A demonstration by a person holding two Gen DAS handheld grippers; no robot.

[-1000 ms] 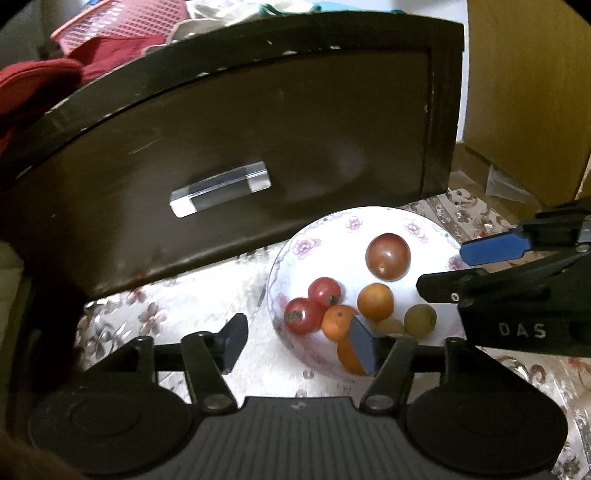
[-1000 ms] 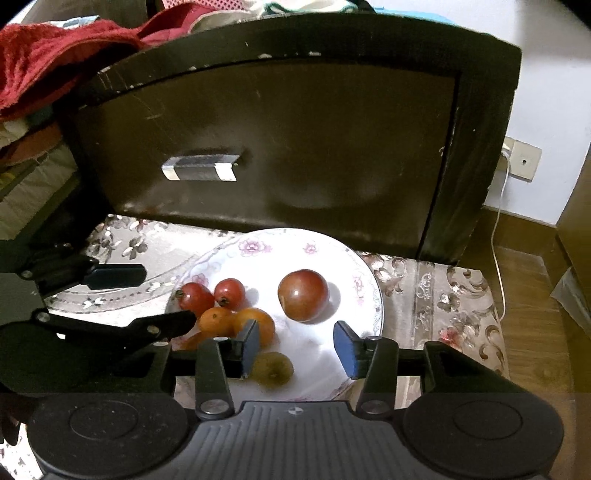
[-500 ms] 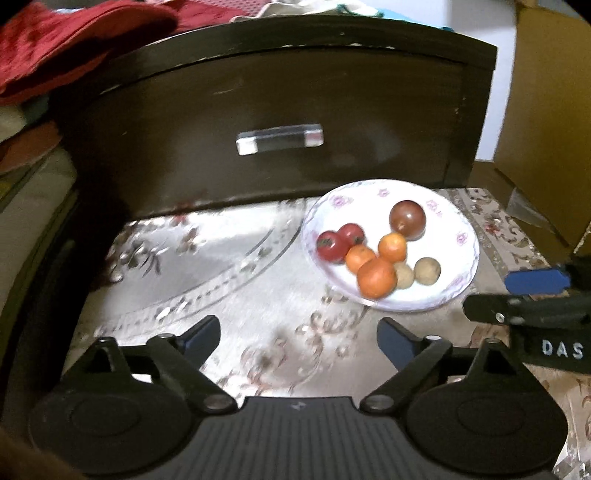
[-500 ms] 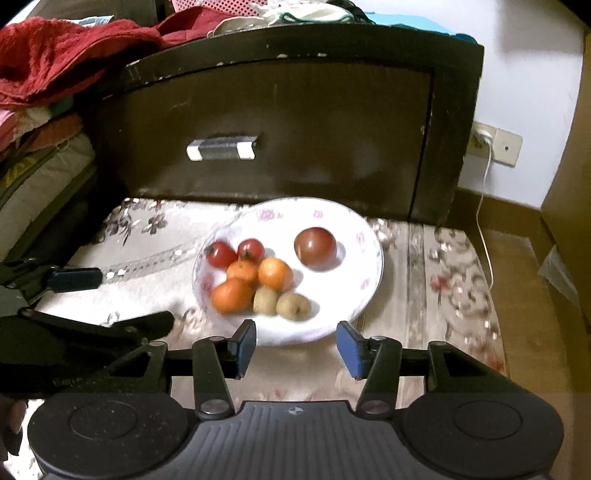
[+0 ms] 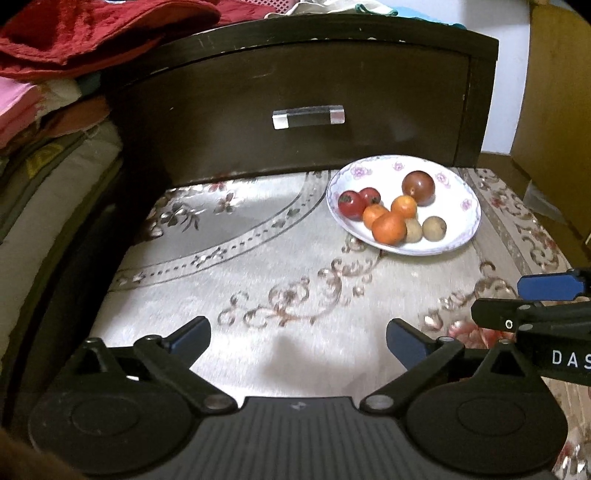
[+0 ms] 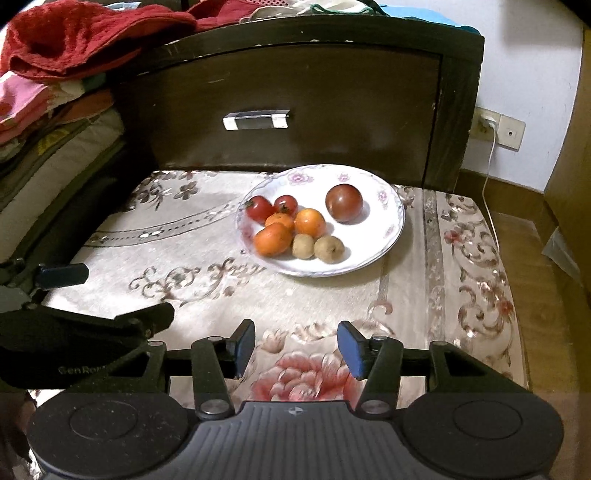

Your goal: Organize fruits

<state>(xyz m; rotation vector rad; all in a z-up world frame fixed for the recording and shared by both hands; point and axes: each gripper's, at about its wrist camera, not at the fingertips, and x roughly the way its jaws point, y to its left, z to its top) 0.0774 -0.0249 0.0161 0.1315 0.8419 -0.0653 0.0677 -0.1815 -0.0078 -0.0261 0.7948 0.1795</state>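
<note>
Fruits (image 6: 295, 225) ahead of my right gripper (image 6: 296, 349) are looking light, soft-skinned; I'm keeping both grippers empty, the left gripper (image 5: 297, 341) wide.

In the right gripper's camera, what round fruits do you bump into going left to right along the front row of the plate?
Front row on the flowered plate, left to right: big orange → smaller brown fruit → bigger brown fruit.

Dark wooden drawer unit (image 6: 295, 110) with silver handle (image 6: 255, 120) – red cloth (image 5: 92, 33) piled on top; pale wall (image 6: 528, 66), socket (image 6: 498, 127), wooden floor (image 6: 517, 206).
</note>
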